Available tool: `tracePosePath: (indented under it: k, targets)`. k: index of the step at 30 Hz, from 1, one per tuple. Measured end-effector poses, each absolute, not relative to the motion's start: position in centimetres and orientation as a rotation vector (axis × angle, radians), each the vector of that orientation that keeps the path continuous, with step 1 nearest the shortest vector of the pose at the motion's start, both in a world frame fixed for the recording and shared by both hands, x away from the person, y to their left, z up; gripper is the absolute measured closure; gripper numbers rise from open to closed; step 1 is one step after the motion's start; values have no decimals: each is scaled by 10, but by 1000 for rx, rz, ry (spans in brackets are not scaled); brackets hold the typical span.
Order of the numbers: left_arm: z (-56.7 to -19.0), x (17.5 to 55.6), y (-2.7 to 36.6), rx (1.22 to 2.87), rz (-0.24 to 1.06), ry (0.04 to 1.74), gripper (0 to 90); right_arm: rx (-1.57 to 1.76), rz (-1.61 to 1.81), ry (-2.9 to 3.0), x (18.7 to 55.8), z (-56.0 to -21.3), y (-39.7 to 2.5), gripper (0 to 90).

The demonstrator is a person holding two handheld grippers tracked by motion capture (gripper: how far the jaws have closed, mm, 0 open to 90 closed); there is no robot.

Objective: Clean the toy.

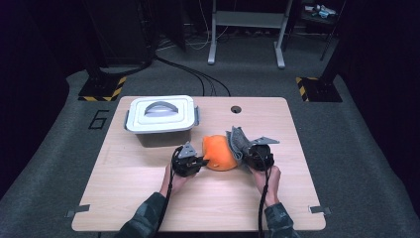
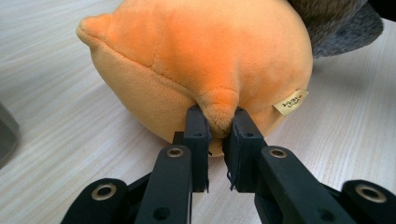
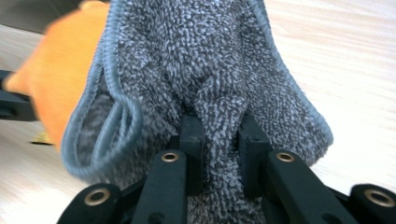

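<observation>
We pin the plush [image 2: 201,70] with the left gripper [image 2: 215,123]: its jaws are clenched on a small nub of orange fabric that bulges up between the two tips. The nub gives a firm bite on an otherwise round, slippery body, so the plush probably stays put while the other side works. Beyond the jaws the plush sits on the table [image 2: 56,140], with its tag [image 2: 290,102] just right of the right jaw.

The right gripper [image 3: 219,128] grips the cloth [image 3: 205,60], a pinched fold of grey terry running down between its jaws. The rest of the cloth fans out above and to both sides of the tips, its bound edge curling at the left. Left of those jaws the plush touches the cloth, so we read this as wiping or wrapping the plush, not lifting it.

From the high view both grippers flank the plush, left gripper [image 1: 190,159] on one side and right gripper [image 1: 257,153] with the cloth on the other. The lidded box [image 1: 161,119] sits past the left jaws, apart from them and untouched.
</observation>
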State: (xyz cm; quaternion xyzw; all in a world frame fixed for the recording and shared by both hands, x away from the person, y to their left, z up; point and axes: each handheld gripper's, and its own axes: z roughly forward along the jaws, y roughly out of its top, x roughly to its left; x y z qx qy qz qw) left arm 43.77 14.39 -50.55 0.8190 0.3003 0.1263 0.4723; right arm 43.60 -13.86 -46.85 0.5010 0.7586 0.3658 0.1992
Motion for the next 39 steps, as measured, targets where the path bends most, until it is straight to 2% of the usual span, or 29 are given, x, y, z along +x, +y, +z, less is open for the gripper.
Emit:
tracePosePath:
  k: [7, 13, 17, 22, 24, 26, 32, 35, 39]
  targets:
    - [-505, 437, 144, 2010, 312, 734, 797, 1487, 917, 2158, 445, -492, -146, 757]
    - [-504, 438, 145, 2013, 297, 736, 796, 1407, 975, 2094, 430, -466, -152, 756]
    - [-504, 439, 145, 2015, 307, 728, 796, 1324, 1082, 2062, 415, -444, -139, 755]
    - [-503, 439, 145, 2013, 310, 722, 790, 1288, 1035, 2132, 423, -457, -118, 757]
    - [-502, 437, 144, 2017, 335, 701, 763, 1320, 1059, 2116, 426, -460, -119, 757]
    - [-497, 433, 141, 2052, 408, 672, 680, 1326, 1077, 2115, 427, -459, -121, 756]
    - [-490, 426, 135, 2092, 569, 584, 542, 1335, 1079, 2111, 429, -458, -125, 756]
    - [-488, 425, 131, 2105, 631, 560, 490, 1331, 1084, 2113, 430, -457, -126, 756]
    - [-489, 424, 126, 2157, 672, 488, 486, 1334, 1087, 2113, 433, -457, -127, 755]
